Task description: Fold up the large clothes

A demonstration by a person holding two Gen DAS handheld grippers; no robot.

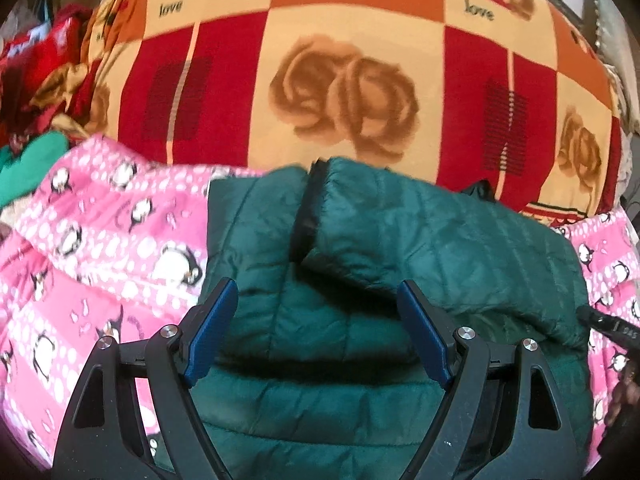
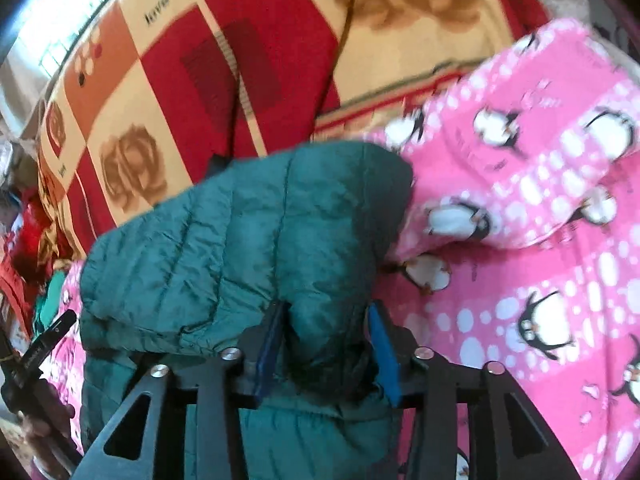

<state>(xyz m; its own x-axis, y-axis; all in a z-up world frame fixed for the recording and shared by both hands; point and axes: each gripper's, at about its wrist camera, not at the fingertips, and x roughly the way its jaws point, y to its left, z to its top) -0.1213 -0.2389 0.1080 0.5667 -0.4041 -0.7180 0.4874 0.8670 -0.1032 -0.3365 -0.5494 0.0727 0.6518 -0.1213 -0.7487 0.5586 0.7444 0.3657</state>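
The bed [image 1: 352, 40] under your work carried a rose-print blanket [image 1: 344, 92], and nearer to you a pink penguin sheet [image 2: 540, 208] lay over it, rumpled along its far edge. On that sheet sat the green quilted jacket [image 1: 400, 240], already doubled into a thick bundle, its dark zipper edge [image 1: 308, 204] running away from you down the middle. Judging from how it lay, you were midway through the fold, with one side brought over and the puffy layers not yet pressed flat. Your right gripper [image 2: 328, 320] had its jaws clenched on a fat roll of the jacket at the bundle's right-hand side, the blue pads [image 2: 384, 344] sinking into the padding. Your left gripper [image 1: 316, 320] hovered over the near middle of the jacket with jaws released and spread wide, nothing between them. The next move probably called for carrying the pinched roll across onto the bundle while the left jaws pinned or took the near edge, since slick padding like this tends to spring back and slide. A small heap of red and green clothes [image 1: 36, 92] waited at the far left.
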